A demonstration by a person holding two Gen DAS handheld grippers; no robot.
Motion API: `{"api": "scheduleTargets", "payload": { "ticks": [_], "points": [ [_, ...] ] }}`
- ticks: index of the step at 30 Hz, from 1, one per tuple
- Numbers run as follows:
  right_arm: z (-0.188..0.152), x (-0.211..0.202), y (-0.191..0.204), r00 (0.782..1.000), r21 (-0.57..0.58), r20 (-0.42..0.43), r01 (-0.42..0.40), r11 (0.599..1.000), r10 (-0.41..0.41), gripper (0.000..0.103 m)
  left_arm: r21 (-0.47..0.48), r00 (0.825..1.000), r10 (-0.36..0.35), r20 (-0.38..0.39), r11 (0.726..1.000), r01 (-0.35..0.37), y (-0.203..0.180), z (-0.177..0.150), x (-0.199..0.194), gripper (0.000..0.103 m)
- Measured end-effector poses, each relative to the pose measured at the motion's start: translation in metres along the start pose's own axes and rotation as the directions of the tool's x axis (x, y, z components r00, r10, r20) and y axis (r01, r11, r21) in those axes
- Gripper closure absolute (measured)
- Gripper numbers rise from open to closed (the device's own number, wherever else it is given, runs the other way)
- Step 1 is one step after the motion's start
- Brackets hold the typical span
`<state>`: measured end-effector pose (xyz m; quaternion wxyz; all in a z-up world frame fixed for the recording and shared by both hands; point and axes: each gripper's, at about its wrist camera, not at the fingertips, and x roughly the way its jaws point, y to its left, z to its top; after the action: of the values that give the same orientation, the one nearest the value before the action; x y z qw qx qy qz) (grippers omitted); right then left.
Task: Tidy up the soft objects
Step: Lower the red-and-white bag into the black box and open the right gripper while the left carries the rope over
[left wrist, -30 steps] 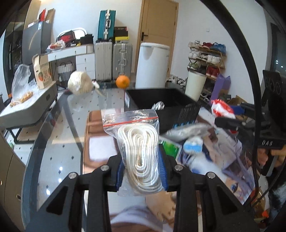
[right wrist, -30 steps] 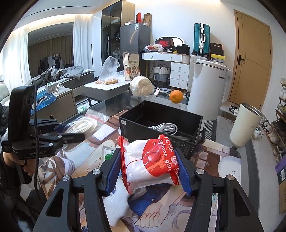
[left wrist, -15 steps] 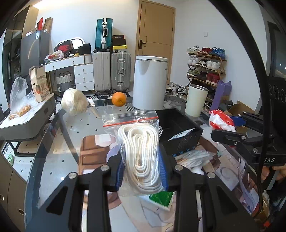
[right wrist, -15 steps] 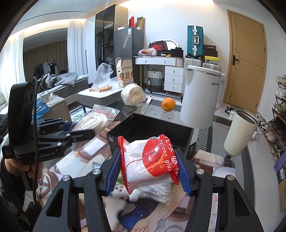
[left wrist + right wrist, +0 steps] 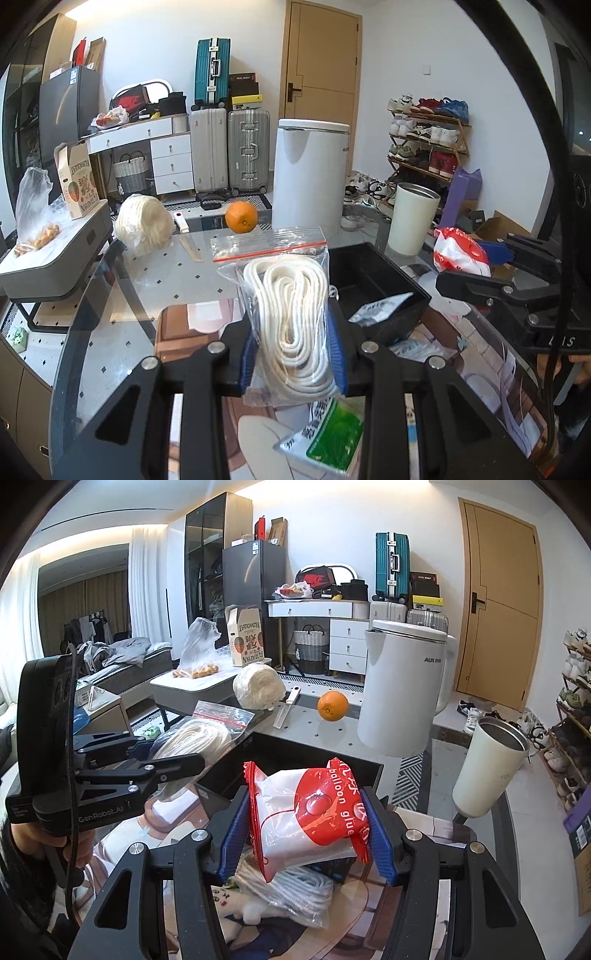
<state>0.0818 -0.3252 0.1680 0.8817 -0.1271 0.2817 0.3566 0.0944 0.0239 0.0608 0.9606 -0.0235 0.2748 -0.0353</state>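
My left gripper [image 5: 293,350] is shut on a clear zip bag of white rope [image 5: 291,314], held upright above the glass table. The same rope bag [image 5: 199,738] shows in the right wrist view, in the left gripper [image 5: 177,764] at the left. My right gripper [image 5: 306,830] is shut on a red and white balloon glue bag [image 5: 314,812], held over the near rim of the black bin [image 5: 295,753]. That bag [image 5: 461,254] and the right gripper [image 5: 480,273] appear at the right of the left wrist view, beyond the black bin [image 5: 373,273].
A green packet [image 5: 328,439] and another bagged white rope [image 5: 291,890] lie on the printed mat below the grippers. An orange [image 5: 241,217], a white yarn ball [image 5: 144,225], a white appliance [image 5: 402,690] and a tumbler [image 5: 487,768] stand around the table's far side.
Both grippers have lifted and drawn back with their bags. The black bin now sits lower and farther right in the left wrist view, and the table items below look smaller.
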Motion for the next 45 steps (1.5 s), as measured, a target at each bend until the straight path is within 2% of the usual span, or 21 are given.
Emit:
{"api": "scheduleTargets", "payload": {
  "ticks": [15,34,45],
  "points": [
    [0.004,0.022,-0.011,0.999,0.006,-0.038,0.008,1.000,-0.008,0.045,0.016,0.999,-0.036,-0.012,0.999,0.036,0.002,0.013,0.028,0.071],
    [0.008,0.059,-0.021,0.995,-0.002,-0.097,0.000,1.000,0.000,0.045,0.060,0.993,-0.075,-0.089,0.995,0.081,-0.007,0.019,0.068,0.071],
    [0.013,0.085,-0.020,0.990,-0.040,-0.138,-0.033,0.999,0.027,0.045,0.076,0.990,-0.085,-0.117,0.993,0.094,-0.008,0.018,0.083,0.071]
  ]
}}
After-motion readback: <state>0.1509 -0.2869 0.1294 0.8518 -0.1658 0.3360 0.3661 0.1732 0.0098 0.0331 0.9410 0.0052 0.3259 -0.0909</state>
